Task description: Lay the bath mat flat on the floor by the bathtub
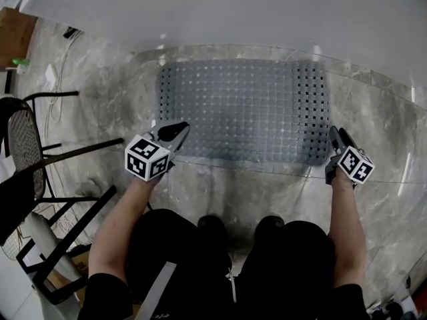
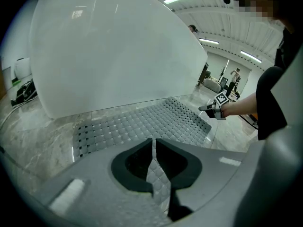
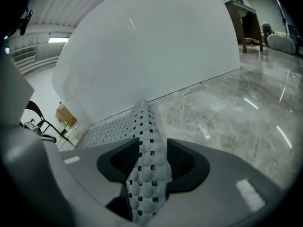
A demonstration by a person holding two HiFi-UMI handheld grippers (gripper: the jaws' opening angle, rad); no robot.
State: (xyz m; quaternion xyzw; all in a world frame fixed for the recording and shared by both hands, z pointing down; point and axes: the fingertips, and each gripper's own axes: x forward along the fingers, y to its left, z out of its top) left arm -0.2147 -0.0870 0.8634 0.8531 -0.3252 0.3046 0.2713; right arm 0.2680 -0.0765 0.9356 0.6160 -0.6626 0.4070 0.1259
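The mat (image 1: 243, 109) lies on the floor (image 1: 267, 192) just beside the tub (image 1: 233, 12). Our left gripper (image 1: 180, 129) pinches its edge away from the tub with narrow fingers (image 2: 130, 167). Our right gripper (image 1: 337, 135) has its fingers wider, loosely around that edge.

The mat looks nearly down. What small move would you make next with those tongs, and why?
Probably ease the right tongs back off the bath mat: its corner arches up between their parted jaws, while the rest lies flat beside the bathtub. The left tongs pinch the other near corner.
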